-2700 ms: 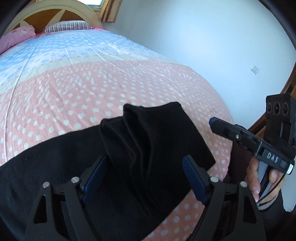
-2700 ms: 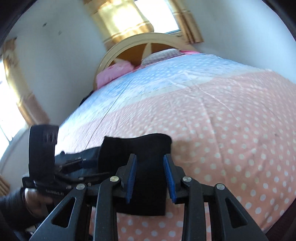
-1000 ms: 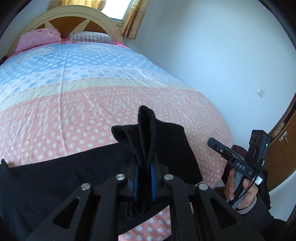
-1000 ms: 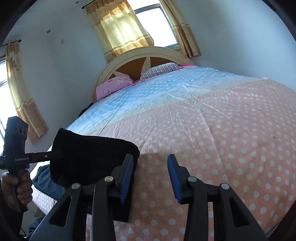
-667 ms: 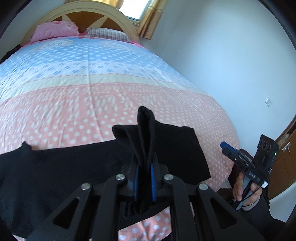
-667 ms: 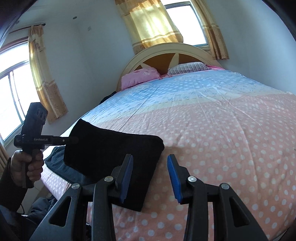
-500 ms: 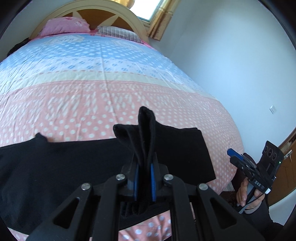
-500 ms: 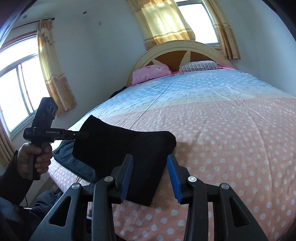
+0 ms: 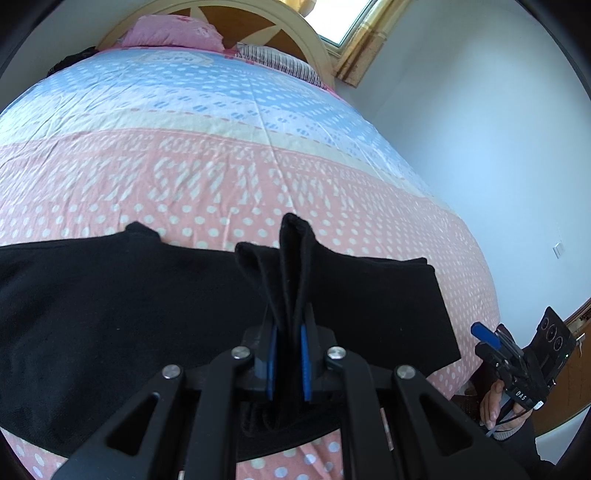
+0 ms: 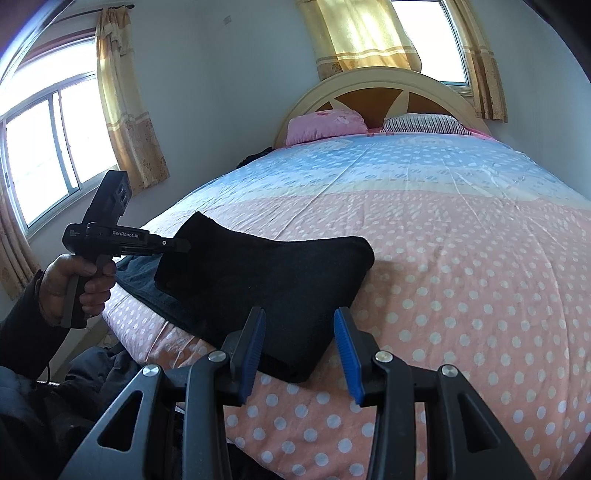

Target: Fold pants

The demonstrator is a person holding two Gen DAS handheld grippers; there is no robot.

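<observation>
My left gripper (image 9: 288, 363) is still pinching the pants (image 9: 110, 314), now spreading wider leftward over the bed (image 9: 221, 166); my right gripper (image 10: 301, 350) is hanging spread and empty, pants edge just ahead.

My left claw (image 9: 288, 363) is clamped on a bunched fold of the black pants (image 9: 110, 314); blue pads press the cloth from both sides, and the pinched ridge sticks up just beyond the tips. Rest of the pants lies flat across the near end of the bed (image 9: 221, 166), stretching off to the left w/ a folded end to the right. Bedspread: pink w/ white dots near, cream band in the middle, blue far. Pink pillow (image 9: 170, 33) & striped pillow (image 9: 277, 59) sit against the headboard (image 9: 295, 29) at the far end. Near right, my right claw (image 9: 487, 338) is held off the bed edge, gripped by my right hand (image 9: 496, 406); can't tell how wide it's set. White wall (image 9: 480, 129) at right.
</observation>
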